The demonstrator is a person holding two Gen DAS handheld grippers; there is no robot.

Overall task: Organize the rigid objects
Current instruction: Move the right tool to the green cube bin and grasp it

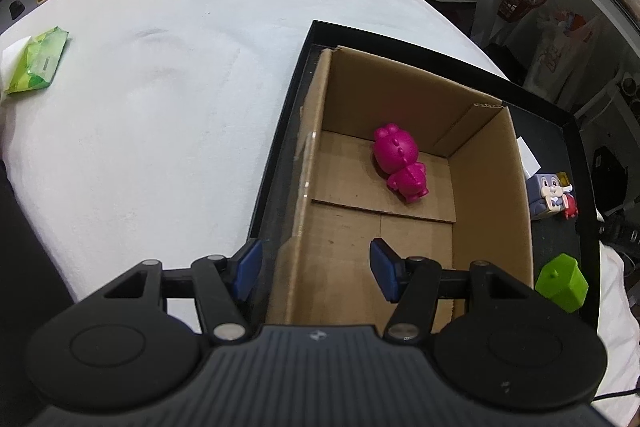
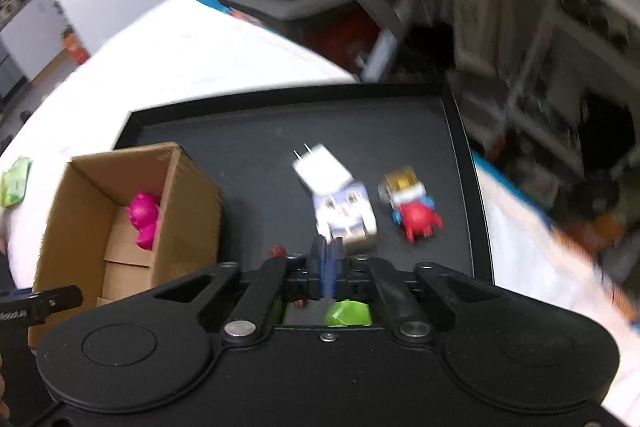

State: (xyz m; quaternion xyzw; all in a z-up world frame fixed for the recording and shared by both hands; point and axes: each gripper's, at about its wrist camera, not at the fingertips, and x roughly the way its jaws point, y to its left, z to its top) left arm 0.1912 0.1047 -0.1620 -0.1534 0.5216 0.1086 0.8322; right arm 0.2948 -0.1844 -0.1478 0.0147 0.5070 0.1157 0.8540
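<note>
The pink toy (image 1: 400, 163) is lying flat inside the cardboard box (image 1: 486, 163), head toward the far wall, long axis running front to back. Box sits on a black tray (image 1: 308, 67) on the white-covered table (image 1: 160, 87), cluttered shelves behind. Left tool (image 1: 316, 269) is open around the box's near wall, not gripping. Right tool (image 2: 328, 267) looks nearly pinched together; can't tell if it's got anything.

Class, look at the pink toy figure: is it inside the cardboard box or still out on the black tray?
Inside. The pink toy figure lies on the floor of the open cardboard box, enclosed by its walls, in both views.
</note>
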